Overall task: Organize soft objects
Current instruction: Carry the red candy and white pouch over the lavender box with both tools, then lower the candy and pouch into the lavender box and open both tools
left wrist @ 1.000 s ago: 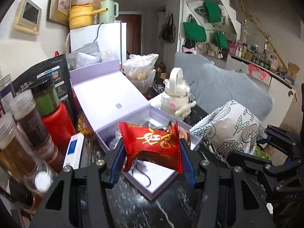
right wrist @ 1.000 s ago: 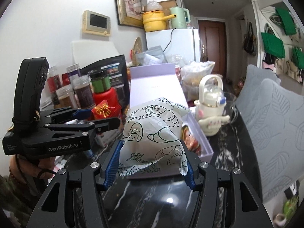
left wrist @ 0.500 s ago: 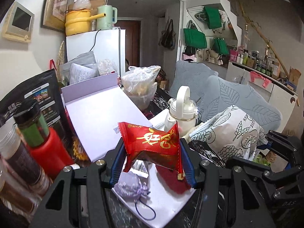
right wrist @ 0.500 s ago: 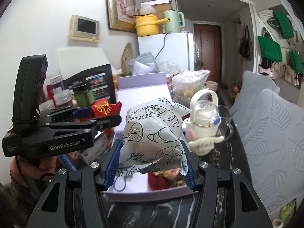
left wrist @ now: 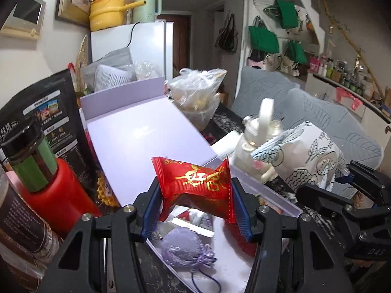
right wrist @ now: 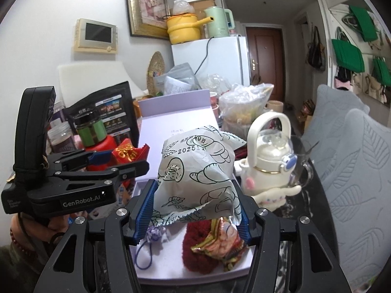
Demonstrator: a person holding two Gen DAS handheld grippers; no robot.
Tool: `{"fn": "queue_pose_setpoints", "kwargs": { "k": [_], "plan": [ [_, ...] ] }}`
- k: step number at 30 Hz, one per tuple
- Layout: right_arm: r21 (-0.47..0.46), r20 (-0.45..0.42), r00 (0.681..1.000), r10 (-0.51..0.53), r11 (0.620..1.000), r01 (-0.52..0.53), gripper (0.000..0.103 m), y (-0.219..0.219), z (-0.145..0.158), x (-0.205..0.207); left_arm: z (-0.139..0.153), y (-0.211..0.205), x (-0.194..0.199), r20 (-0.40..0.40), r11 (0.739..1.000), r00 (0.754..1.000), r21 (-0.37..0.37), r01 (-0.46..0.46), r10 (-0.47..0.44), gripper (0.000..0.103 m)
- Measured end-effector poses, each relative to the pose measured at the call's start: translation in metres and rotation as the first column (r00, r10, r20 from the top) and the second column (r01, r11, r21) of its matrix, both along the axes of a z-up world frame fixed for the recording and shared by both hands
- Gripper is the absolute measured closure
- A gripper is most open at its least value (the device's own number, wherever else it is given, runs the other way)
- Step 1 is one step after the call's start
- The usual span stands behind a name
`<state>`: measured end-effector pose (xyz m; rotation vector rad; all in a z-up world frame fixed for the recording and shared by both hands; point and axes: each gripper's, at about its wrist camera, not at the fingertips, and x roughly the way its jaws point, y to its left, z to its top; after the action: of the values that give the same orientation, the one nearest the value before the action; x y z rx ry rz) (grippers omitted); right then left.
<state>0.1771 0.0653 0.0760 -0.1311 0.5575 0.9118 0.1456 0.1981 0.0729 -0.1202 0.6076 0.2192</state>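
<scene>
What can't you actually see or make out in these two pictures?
- Box floor: left view, partly behind the red packet; right view, behind the white bag.
- White bottle: left view, motion-blurred.
- Snack pack print: too crumpled to read.
- Jars: cut off by left edge.

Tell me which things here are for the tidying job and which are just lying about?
For the job:
- red packet, in the left hand-held gripper
- white printed bag, in the right hand-held gripper
- lilac box
- purple pouch, red fuzzy thing and snack packet inside it

Just lying about:
- white bottle
- red jar
- black pouch
- plastic bag
</scene>
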Motion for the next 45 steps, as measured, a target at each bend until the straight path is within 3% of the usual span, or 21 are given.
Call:
{"fn": "queue_pose_setpoints", "kwargs": {
  "k": [7,24,45],
  "plan": [
    [-0.025,-0.046,0.999,-0.013,1.000,0.012,0.046,0.011,-0.029,0.010,-0.025,0.014,0.018,-0.084,1.000,0.996,-0.018,-0.019,0.017,0.049],
    [-0.108,-0.103,0.995,-0.014,0.994,0.003,0.046,0.032,-0.070,0.017,-0.065,0.018,0.041,-0.189,0.999,0.982,-0.045,-0.024,0.015,0.049],
    [-0.154,-0.142,0.990,-0.005,0.988,-0.017,0.045,0.044,-0.091,0.021,-0.103,0.025,0.064,-0.314,0.995,0.949,-0.086,-0.051,0.022,0.049]
  ]
}}
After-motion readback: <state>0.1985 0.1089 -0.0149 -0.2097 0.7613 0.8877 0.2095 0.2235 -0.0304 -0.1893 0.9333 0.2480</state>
